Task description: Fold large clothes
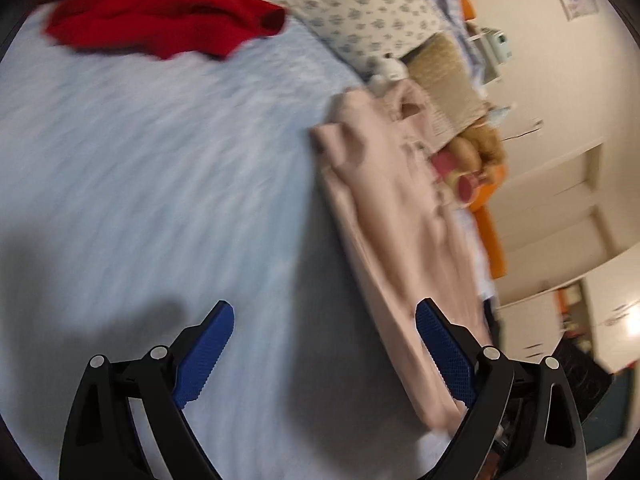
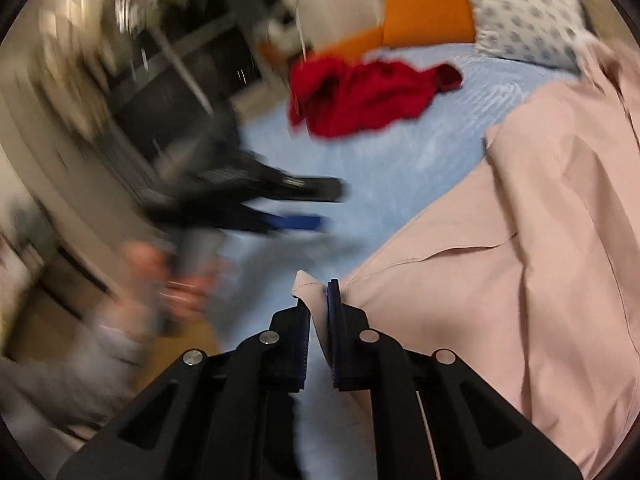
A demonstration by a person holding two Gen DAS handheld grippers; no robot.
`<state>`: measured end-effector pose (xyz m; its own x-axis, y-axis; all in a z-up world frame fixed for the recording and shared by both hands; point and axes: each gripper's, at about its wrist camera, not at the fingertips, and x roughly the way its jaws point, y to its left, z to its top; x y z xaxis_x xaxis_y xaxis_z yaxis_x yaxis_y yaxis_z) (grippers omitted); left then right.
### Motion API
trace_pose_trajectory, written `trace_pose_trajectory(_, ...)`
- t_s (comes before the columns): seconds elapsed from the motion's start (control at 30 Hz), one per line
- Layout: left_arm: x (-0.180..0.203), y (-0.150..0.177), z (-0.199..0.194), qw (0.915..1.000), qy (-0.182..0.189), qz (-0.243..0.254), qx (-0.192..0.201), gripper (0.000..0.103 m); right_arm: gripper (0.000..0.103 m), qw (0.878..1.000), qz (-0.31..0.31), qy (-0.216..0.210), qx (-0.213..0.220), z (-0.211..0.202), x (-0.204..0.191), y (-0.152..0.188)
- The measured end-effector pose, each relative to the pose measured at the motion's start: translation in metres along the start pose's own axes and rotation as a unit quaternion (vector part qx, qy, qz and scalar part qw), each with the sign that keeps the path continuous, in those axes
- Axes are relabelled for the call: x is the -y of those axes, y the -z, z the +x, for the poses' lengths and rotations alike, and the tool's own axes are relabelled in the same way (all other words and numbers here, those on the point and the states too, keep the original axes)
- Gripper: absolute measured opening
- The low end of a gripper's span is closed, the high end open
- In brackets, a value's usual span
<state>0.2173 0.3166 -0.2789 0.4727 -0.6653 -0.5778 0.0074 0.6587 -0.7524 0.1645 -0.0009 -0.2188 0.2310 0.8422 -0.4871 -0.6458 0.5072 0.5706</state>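
Note:
A large pale pink garment (image 2: 500,248) lies on the light blue bed sheet (image 2: 384,160). My right gripper (image 2: 318,300) is shut on a corner of the pink garment at its near left edge. In the left wrist view the pink garment (image 1: 396,216) lies folded lengthwise along the bed's right side. My left gripper (image 1: 324,320) is open and empty above the sheet (image 1: 160,160), its right finger by the garment's near end. The left gripper also shows blurred in the right wrist view (image 2: 304,204), held by a hand.
A crumpled red garment (image 1: 160,8) lies at the far side of the bed, also in the right wrist view (image 2: 368,96). A patterned pillow (image 1: 360,12), a beige cushion (image 1: 444,80) and a teddy bear (image 1: 480,148) sit beyond the pink garment. An orange bed frame (image 2: 424,16) borders the sheet.

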Motion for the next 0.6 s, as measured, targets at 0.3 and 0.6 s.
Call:
trace_pose_trajectory(0.3, 0.007, -0.119, 0.157, 0.9933, 0.057, -0.096, -0.031, 0.093, 0.009, 0.987, 0.086, -0.099, 0.095, -0.07, 0.049, -0.015)
trace_pose_trajectory(0.6, 0.022, -0.162, 0.194, 0.9949, -0.079, -0.062, -0.015, 0.016, 0.009, 0.979, 0.115, -0.145, 0.084, -0.05, 0.073, 0.007)
